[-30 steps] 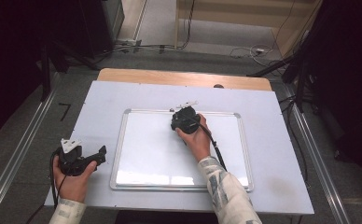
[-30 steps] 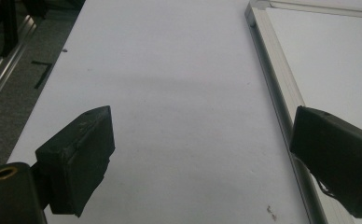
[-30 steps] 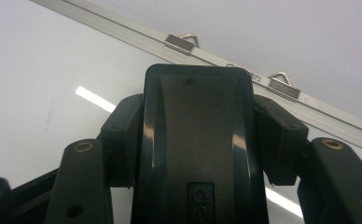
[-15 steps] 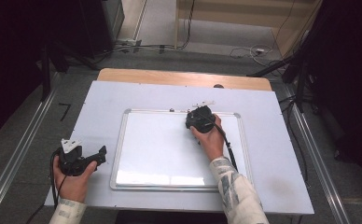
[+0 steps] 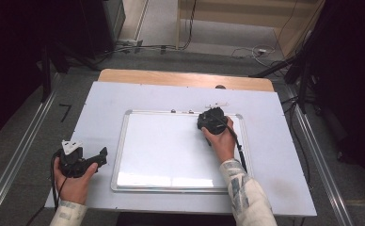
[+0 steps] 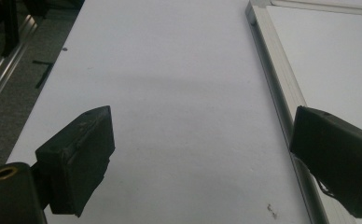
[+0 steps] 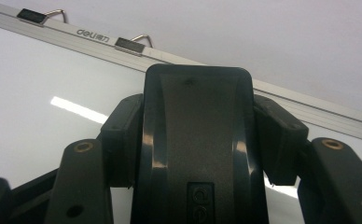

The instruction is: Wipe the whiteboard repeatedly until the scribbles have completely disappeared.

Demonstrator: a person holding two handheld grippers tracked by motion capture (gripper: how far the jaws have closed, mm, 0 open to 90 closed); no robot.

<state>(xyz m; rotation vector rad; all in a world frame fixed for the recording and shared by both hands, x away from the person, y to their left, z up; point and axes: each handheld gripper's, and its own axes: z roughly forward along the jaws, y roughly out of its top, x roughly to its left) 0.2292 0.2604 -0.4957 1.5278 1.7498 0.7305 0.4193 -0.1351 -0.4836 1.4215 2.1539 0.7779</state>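
Observation:
A white-surfaced whiteboard (image 5: pixel 166 146) with a silver frame lies flat on the table. My right gripper (image 5: pixel 212 120) rests on its upper right part, close to the top frame. In the right gripper view the right gripper (image 7: pixel 198 140) is shut on a black board eraser (image 7: pixel 198 107), which stands pressed against the whiteboard (image 7: pixel 39 79) just below the frame. My left gripper (image 5: pixel 100 155) lies on the table to the left of the board, held by a hand. The left gripper (image 6: pixel 202 154) is open with bare table between its jaws, and the board's frame (image 6: pixel 277 93) runs beside its right jaw.
The white table top (image 5: pixel 105 103) has a wooden strip (image 5: pixel 171 77) along its far edge. Metal rails (image 5: pixel 25 155) run along both sides of the table. Two small hanger clips (image 7: pixel 32 16) sit on the board's top frame. Cables lie on the floor (image 5: pixel 246 52) beyond.
My right gripper has slid with the eraser to the right along the upper part of the board, from near its top middle toward the top right corner. The left gripper has stayed put.

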